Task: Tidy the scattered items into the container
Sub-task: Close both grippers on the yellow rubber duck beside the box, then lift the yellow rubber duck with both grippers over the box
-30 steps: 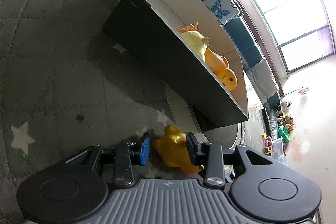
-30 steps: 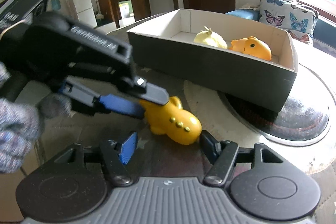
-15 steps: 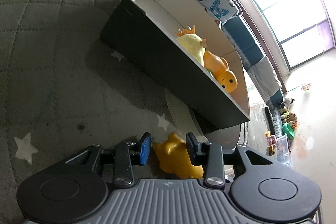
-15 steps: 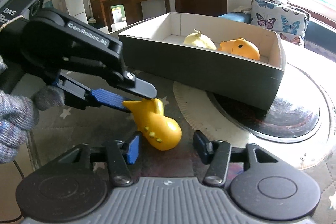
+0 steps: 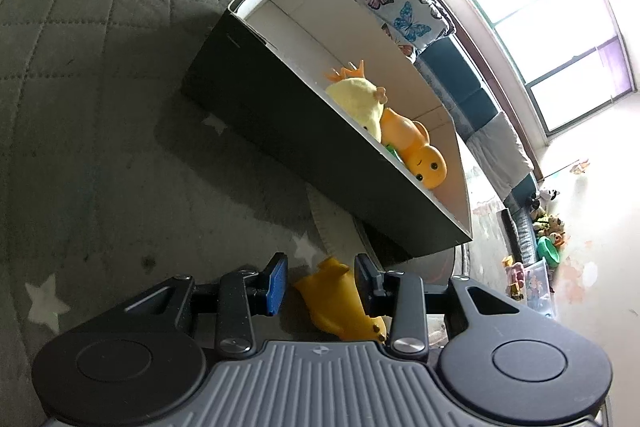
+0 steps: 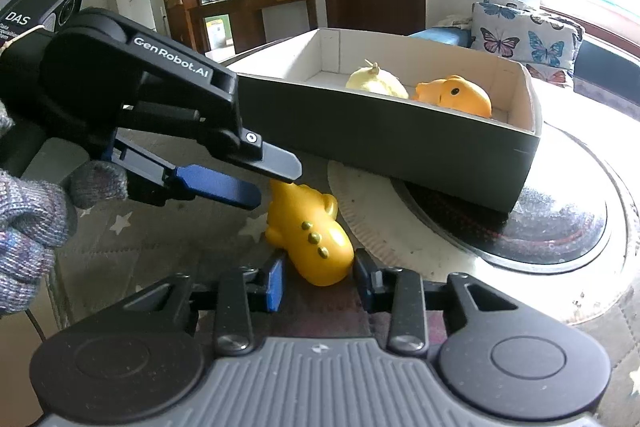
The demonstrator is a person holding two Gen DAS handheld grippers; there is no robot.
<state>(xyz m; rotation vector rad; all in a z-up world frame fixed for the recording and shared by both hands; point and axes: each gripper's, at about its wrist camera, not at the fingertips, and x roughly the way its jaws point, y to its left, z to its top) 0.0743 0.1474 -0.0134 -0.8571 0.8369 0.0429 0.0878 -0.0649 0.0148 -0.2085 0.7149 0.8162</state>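
So both grippers are on the same yellow submarine toy right now; it lies on the grey star-print quilted mat, just in front of the dark cardboard box, not touching it as far as I can see. The right gripper has clamped down on the toy's rounded end, a pad pressed on each side, so that one's properly grasping it; the toy's three little gold studs face up in that view. The left gripper comes in from the side and straddles the tail end; its fingers are apart, the blue pad clear of the toy and the other pad right at its flank, though I can't tell if it actually touches, so call it released. A hand in a grey knit glove holds the left gripper. The box sits partly on a round glass-topped disc with a pale woven mat under it; inside are a pale yellow chick plush and an orange rubber fish toy lying against each other. A butterfly-print cushion sits behind the box.
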